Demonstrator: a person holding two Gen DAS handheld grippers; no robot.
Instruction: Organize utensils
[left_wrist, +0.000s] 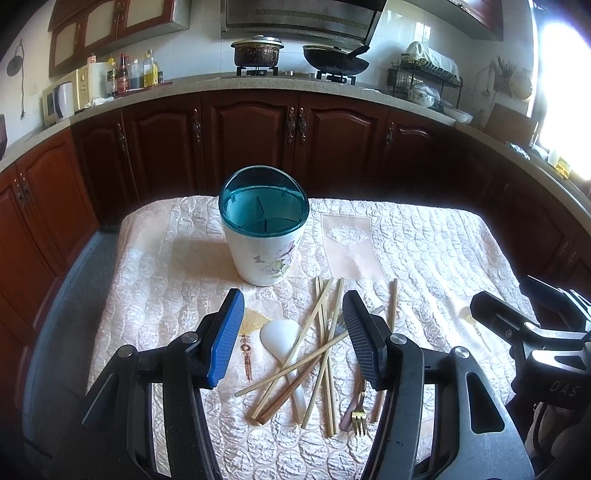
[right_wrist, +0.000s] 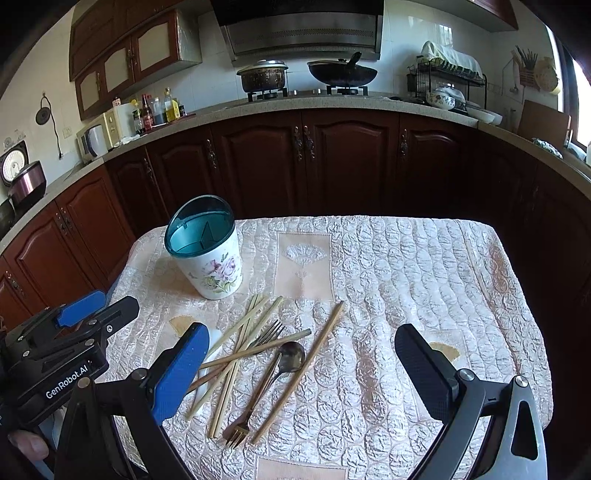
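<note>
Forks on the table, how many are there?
2. The far fork lies in the chopsticks, tines toward the holder. The near fork lies beside the spoon, tines toward the camera. The pile may hide more.

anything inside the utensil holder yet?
No utensils visible inside the utensil holder: only teal dividers splitting it into compartments. The near wall hides the lower front of its interior. Chopsticks lie on the tablecloth.

White lettering "GenRobot.AI" stands on the black body of the left gripper (right_wrist: 96, 314), left of the utensil holder (right_wrist: 204, 249), while the right gripper (left_wrist: 517, 314), right of that holder, shows only the partial letters "DAS".
</note>
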